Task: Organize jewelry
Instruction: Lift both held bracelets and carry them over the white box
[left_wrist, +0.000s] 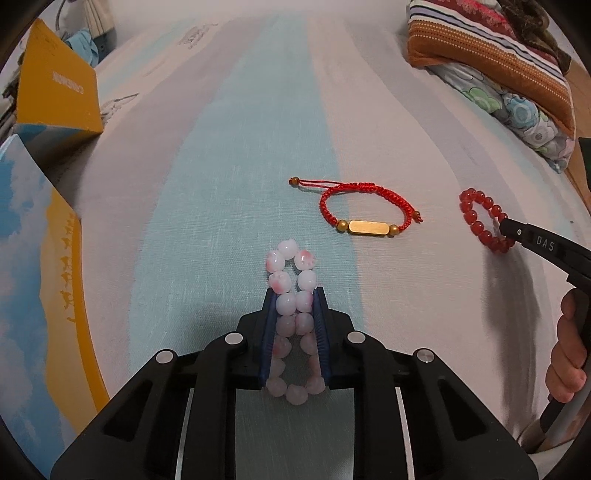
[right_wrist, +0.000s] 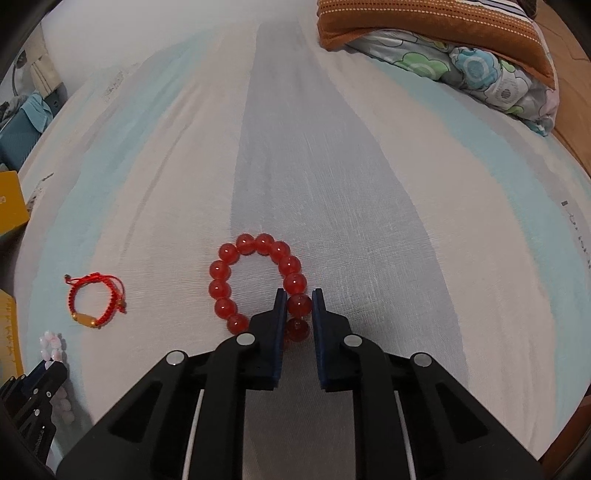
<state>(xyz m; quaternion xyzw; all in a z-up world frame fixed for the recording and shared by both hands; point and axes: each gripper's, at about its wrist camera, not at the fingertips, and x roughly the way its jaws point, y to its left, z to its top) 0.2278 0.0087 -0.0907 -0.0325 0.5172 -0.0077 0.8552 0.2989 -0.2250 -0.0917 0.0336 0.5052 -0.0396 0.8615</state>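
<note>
My left gripper (left_wrist: 294, 295) is shut on a pink-and-white bead bracelet (left_wrist: 286, 258), squeezed into a long loop between its blue pads on the bed. My right gripper (right_wrist: 299, 295) is shut on one side of a red bead bracelet (right_wrist: 221, 273), which lies on the sheet with its ring to the left of the fingers. A red cord bracelet with a gold bar (left_wrist: 364, 227) lies between them; it also shows in the right wrist view (right_wrist: 92, 302). The right gripper (left_wrist: 517, 232) and red beads (left_wrist: 476, 218) show in the left view.
The striped bed sheet (right_wrist: 332, 166) carries everything. Yellow and blue boxes (left_wrist: 55, 96) stand along the left edge. A striped pillow and floral quilt (left_wrist: 498, 62) lie at the far right. My hand (left_wrist: 565, 350) holds the right gripper's handle.
</note>
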